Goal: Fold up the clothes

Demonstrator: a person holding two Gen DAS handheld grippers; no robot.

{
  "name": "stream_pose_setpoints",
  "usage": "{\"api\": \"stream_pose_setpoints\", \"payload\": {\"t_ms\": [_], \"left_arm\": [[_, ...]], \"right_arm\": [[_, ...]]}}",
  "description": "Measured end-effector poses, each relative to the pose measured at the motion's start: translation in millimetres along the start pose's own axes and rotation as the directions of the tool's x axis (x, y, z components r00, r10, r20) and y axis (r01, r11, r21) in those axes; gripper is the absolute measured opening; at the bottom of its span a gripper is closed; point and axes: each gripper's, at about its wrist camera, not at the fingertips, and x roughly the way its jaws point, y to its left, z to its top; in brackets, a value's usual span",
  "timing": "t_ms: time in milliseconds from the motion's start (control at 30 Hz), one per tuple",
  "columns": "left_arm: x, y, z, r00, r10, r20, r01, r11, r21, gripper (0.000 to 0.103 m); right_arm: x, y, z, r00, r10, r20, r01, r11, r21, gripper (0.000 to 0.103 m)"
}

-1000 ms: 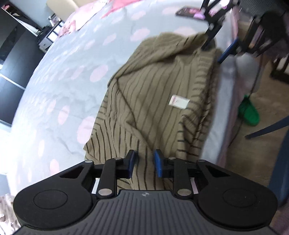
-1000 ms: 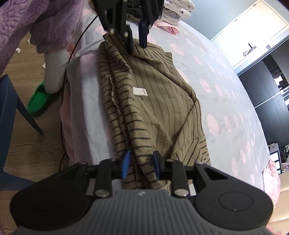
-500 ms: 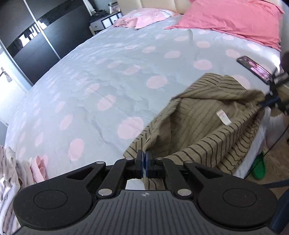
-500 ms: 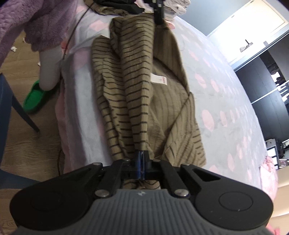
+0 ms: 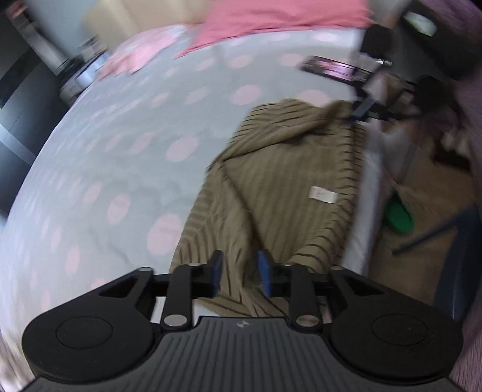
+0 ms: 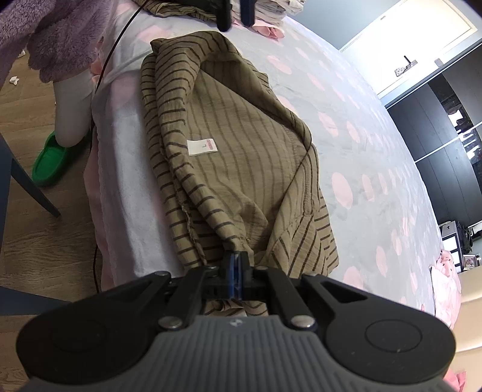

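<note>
The striped garment (image 6: 241, 169) is laid lengthwise along the bed (image 6: 346, 126) edge, pinched at one end by the right gripper (image 6: 234, 269); the left gripper (image 5: 240, 268), just opened, holds nothing.

Black left gripper (image 5: 239, 273), blue pads, ribbed grey housing, silver screws, round side discs. Right gripper (image 6: 234, 270) same build. Fuzzy purple robe (image 6: 57, 33), white sock (image 6: 72, 114), green slipper (image 6: 49, 164).

Pink-dotted bedspread (image 6: 376, 126), green slipper (image 6: 49, 162), phone (image 5: 331, 67), pink pillow (image 5: 271, 18).
</note>
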Motion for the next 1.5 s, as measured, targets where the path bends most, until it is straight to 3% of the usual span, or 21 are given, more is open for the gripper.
{"api": "stream_pose_setpoints", "payload": {"t_ms": [67, 200, 333, 433, 500, 567, 600, 633, 700, 833, 967, 1033, 1100, 1167, 1300, 1400, 1500], "left_arm": [[1.4, -12.9, 8.9, 0.999, -0.027, -0.017, 0.029, 0.989, 0.148, 0.044], [17.5, -40.7, 20.0, 0.993, -0.058, -0.103, 0.095, 0.91, 0.403, 0.044], [46.1, -56.4, 19.7, 0.973, -0.087, -0.214, 0.187, 0.839, 0.51, 0.043], [62.6, -62.8, 16.6, 0.96, -0.085, -0.268, 0.225, 0.805, 0.55, 0.04], [72.7, -61.0, 15.2, 0.948, -0.088, -0.306, 0.246, 0.813, 0.528, 0.019], [80.5, -57.5, 14.1, 0.936, -0.096, -0.338, 0.264, 0.826, 0.499, 0.01], [81.1, -55.1, 13.5, 0.935, -0.099, -0.34, 0.267, 0.828, 0.493, 0.008], [81.0, -53.4, 13.0, 0.936, -0.102, -0.338, 0.266, 0.833, 0.485, 0.008], [79.2, -51.6, 12.3, 0.939, -0.104, -0.327, 0.256, 0.847, 0.466, 0.006], [72.6, -47.6, 10.7, 0.956, -0.059, -0.286, 0.184, 0.882, 0.434, 0.005], [58.0, -44.0, 7.7, 0.978, 0.065, -0.2, 0.02, 0.918, 0.396, 0.004], [50.7, -41.2, 5.1, 0.978, 0.145, -0.151, -0.082, 0.929, 0.36, 0.004], [45.1, -42.9, -0.3, 0.967, 0.236, -0.096, -0.192, 0.922, 0.336, 0.004], [41.7, -50.6, -6.9, 0.948, 0.316, -0.041, -0.284, 0.896, 0.341, 0.004], [47.0, -88.8, -25.2, 0.903, 0.426, 0.057, -0.402, 0.789, 0.465, 0.003], [64.1, -122.7, -44.7, 0.908, 0.414, 0.063, -0.372, 0.729, 0.574, 0.003], [79.0, -148.6, -64.0, 0.928, 0.37, 0.042, -0.309, 0.702, 0.642, 0.002]], "right_arm": [[-0.4, -1.0, -1.3, 1.0, 0.003, -0.001, -0.003, 1.0, 0.001, 0.003], [-1.6, -3.1, -4.4, 1.0, 0.008, -0.001, -0.008, 1.0, 0.003, 0.004], [-3.5, -6.8, -9.3, 1.0, 0.01, 0.002, -0.01, 1.0, 0.014, 0.004], [-4.3, -10.8, -12.4, 1.0, 0.013, 0.008, -0.013, 1.0, 0.021, 0.004], [-4.6, -14.4, -14.1, 1.0, 0.017, 0.015, -0.018, 1.0, 0.026, 0.005], [-5.7, -18.2, -16.2, 0.999, 0.028, 0.024, -0.029, 0.999, 0.034, 0.006], [-7.5, -21.7, -16.9, 0.999, 0.036, 0.036, -0.038, 0.998, 0.05, 0.015], [-9.4, -25.6, -17.4, 0.998, 0.044, 0.049, -0.047, 0.997, 0.068, 0.03], [-13.4, -33.3, -16.8, 0.994, 0.065, 0.086, -0.074, 0.992, 0.106, 0.041], [-10.6, -28.7, -13.7, 0.992, 0.084, 0.094, -0.095, 0.988, 0.123, 0.038], [7.4, -1.3, -7.0, 0.993, 0.11, 0.05, -0.114, 0.991, 0.067, 0.034], [9.6, 6.5, -11.7, 0.995, 0.095, 0.039, -0.097, 0.994, 0.048, 0.011], [7.4, 3.7, -11.8, 0.999, 0.031, 0.038, -0.034, 0.997, 0.071, 0.006], [2.8, -0.9, -10.9, 0.998, -0.053, 0.041, 0.049, 0.993, 0.105, 0.003], [6.3, 1.4, -5.0, 0.988, -0.15, 0.025, 0.147, 0.986, 0.082, 0.003], [11.7, 19.2, -6.8, 0.988, -0.153, 0.003, 0.153, 0.988, -0.005, 0.003], [9.2, 37.7, -15.4, 0.993, -0.117, -0.005, 0.116, 0.992, -0.054, 0.003]]}}
